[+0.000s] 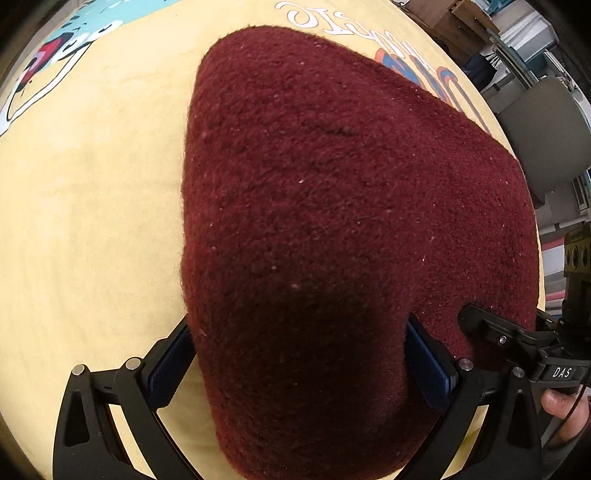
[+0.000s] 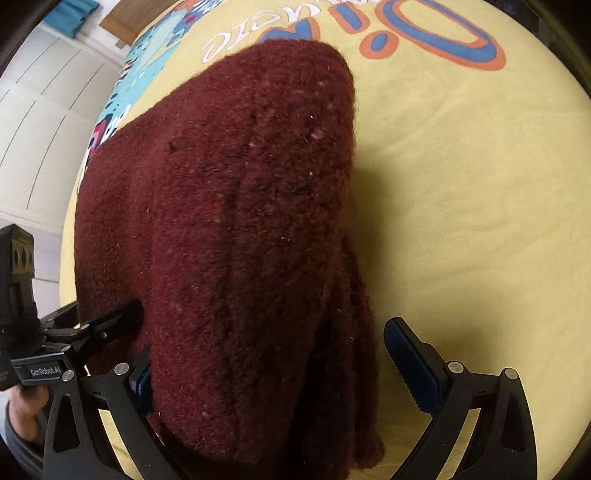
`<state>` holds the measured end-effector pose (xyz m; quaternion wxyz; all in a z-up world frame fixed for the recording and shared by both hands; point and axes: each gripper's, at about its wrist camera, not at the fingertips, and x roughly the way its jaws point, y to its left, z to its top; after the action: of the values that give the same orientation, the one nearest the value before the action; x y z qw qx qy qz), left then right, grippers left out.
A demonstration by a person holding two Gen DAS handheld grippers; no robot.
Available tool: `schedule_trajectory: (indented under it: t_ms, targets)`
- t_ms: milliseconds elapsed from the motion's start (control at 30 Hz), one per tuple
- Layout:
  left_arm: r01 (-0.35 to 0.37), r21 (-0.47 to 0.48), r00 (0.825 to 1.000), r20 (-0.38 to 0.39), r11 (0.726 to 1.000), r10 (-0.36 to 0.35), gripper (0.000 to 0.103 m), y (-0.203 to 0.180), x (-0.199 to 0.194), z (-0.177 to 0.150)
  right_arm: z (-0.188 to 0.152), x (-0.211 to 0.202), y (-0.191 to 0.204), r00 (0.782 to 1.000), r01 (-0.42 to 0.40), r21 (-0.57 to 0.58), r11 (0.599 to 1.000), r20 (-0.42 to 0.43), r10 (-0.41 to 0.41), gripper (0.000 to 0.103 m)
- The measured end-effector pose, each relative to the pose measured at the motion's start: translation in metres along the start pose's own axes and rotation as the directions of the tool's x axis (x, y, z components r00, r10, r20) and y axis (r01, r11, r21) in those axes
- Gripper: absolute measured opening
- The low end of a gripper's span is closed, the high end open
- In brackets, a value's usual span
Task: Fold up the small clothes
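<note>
A dark red fleece garment lies on a yellow printed sheet. My left gripper is open, its blue-padded jaws wide apart on either side of the garment's near end, which lies between them. In the right wrist view the same garment lies folded with a thicker ridge along its right side. My right gripper is open too, with the garment's near end between its jaws; the right pad stands clear of the cloth. Each gripper shows at the edge of the other's view.
The yellow sheet carries orange and blue lettering at the far side and a teal cartoon print. White cabinet doors stand to the left; a grey chair and shelving stand beyond the right edge.
</note>
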<state>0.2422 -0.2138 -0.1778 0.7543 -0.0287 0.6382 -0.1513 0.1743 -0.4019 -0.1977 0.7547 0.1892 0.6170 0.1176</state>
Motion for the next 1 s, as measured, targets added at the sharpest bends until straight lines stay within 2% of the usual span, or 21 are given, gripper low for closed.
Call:
schedule_trajectory:
  t_ms: [133, 167, 233, 300, 333, 367, 400, 467, 500, 600, 733, 867, 1000]
  targets:
    - [-0.024, 0.049, 0.999, 0.029, 0.999, 0.022, 0.102, -0.003, -0.003, -0.003, 0.001, 0.002, 0.004, 1.000, -0.012, -0.023, 1.000, -0.011, 0.012, 0.101]
    - [-0.022, 0.064, 0.999, 0.037, 0.998, 0.020, 0.096, -0.004, -0.004, -0.004, 0.000, 0.003, 0.005, 1.000, -0.014, -0.030, 0.999, -0.015, 0.013, 0.100]
    - [-0.015, 0.066, 0.999, 0.041, 0.998, 0.012, 0.089, -0.003, -0.004, -0.006, 0.000, 0.003, 0.011, 0.999, -0.030, -0.043, 0.999, -0.023, 0.029, 0.093]
    - [-0.014, 0.077, 0.999, 0.047, 0.997, 0.011, 0.081, -0.003, -0.007, -0.008, 0.000, 0.001, 0.015, 0.998, -0.052, -0.045, 0.998, -0.021, 0.051, 0.079]
    - [-0.012, 0.086, 0.999, 0.048, 0.996, 0.008, 0.075, -0.004, -0.007, -0.010, 0.000, 0.000, 0.018, 0.999, -0.047, -0.047, 0.998, -0.020, 0.046, 0.078]
    - [-0.008, 0.096, 0.999, 0.052, 0.995, 0.003, 0.067, -0.005, -0.009, -0.011, -0.001, -0.001, 0.021, 0.999, -0.046, -0.049, 0.998, -0.018, 0.045, 0.071]
    - [0.000, 0.107, 0.998, 0.055, 0.994, -0.006, 0.064, -0.005, -0.012, -0.011, -0.001, -0.002, 0.024, 0.999, -0.049, -0.049, 0.998, -0.012, 0.049, 0.063]
    - [0.011, 0.121, 0.998, 0.061, 0.993, -0.018, 0.055, -0.004, -0.015, -0.013, -0.002, -0.007, 0.031, 0.999, -0.041, -0.048, 0.998, 0.014, 0.042, 0.053]
    - [0.019, 0.124, 0.998, 0.062, 0.992, -0.027, 0.053, -0.003, -0.018, -0.013, -0.003, -0.010, 0.034, 0.999, -0.030, -0.049, 0.998, 0.024, 0.031, 0.050]
    - [0.053, 0.140, 0.995, 0.076, 0.989, -0.064, 0.048, 0.002, -0.039, -0.016, -0.007, -0.024, 0.051, 0.998, 0.006, -0.069, 0.998, 0.060, -0.002, 0.047]
    - [0.092, 0.181, 0.987, 0.117, 0.979, -0.114, 0.047, 0.012, -0.080, -0.021, -0.007, -0.049, 0.071, 0.994, 0.001, -0.093, 0.996, 0.107, 0.009, 0.045]
    - [0.090, 0.204, 0.979, 0.162, 0.975, -0.125, 0.047, 0.032, -0.119, -0.023, -0.009, -0.071, 0.095, 0.989, -0.024, -0.120, 0.992, 0.144, 0.041, 0.045]
    - [0.073, 0.197, 0.974, 0.199, 0.978, -0.112, 0.047, 0.052, -0.140, -0.029, -0.008, -0.077, 0.133, 0.981, -0.039, -0.156, 0.987, 0.180, 0.068, 0.045]
